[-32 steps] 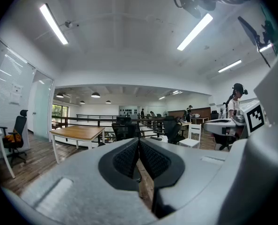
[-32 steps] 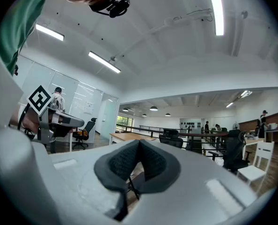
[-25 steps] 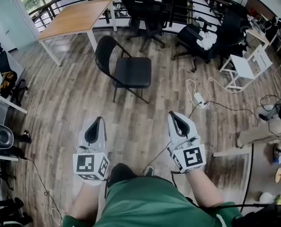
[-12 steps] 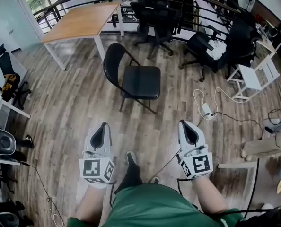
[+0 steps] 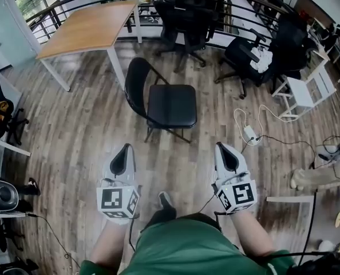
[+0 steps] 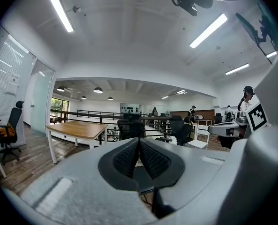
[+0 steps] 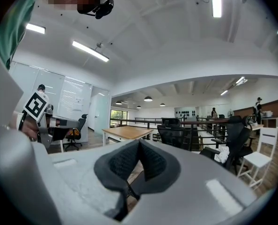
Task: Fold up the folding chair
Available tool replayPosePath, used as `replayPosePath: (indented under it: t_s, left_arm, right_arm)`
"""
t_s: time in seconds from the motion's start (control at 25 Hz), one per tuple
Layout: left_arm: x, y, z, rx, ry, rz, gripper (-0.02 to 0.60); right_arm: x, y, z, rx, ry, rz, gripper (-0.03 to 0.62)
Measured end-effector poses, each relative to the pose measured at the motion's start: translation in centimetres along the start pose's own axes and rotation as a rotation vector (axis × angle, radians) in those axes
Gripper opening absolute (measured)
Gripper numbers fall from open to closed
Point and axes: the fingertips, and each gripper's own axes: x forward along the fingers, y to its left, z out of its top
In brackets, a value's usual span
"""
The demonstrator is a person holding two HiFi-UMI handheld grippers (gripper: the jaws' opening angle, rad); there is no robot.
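Observation:
A black folding chair (image 5: 164, 102) stands unfolded on the wooden floor, its rounded back to the left and its seat to the right. Both grippers hover short of it, side by side. My left gripper (image 5: 122, 148) is shut with nothing in it, and so is my right gripper (image 5: 222, 148). In the left gripper view the dark pads (image 6: 129, 154) meet, with the chair mostly hidden behind them. In the right gripper view the pads (image 7: 150, 161) also meet, and the chair is hidden behind them.
A wooden table (image 5: 84, 27) stands behind and left of the chair. Black office chairs (image 5: 184, 16) and a railing line the back. A white power strip with cables (image 5: 249, 133) lies on the floor to the right. A white folding chair (image 5: 304, 87) is at the right.
I have walked toward the folding chair, so it now sits lower and nearer in the head view. Both grippers moved forward with me and stayed shut.

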Motion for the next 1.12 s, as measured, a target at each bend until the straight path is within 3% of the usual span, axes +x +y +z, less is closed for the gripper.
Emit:
replayPosePath:
  t_s: [0.48,0.72,0.92,1.12]
  left_arm:
    - [8.8,4.8,-2.4,-0.034,0.058,-0.057,0.012]
    - [14.5,4.1,-3.3,0.003,0.105,-0.071,0.014]
    - [20.6,5.0,-3.8,0.047,0.159,-0.028,0.014]
    - [28.8,6.6,-5.9,0.057,0.255,0.021,0.02]
  right_arm:
    - [6.4,-2.3,-1.6,0.041,0.029,-0.109,-0.003]
    - [9.8,-7.3,-4.4,0.119,0.045,-0.138,-0.002]
    - [15.8,-13.1,-8.4,0.296,0.082,-0.112,0.0]
    - [23.8,-18.2,-12.7,0.363,0.148,-0.037,0.005]
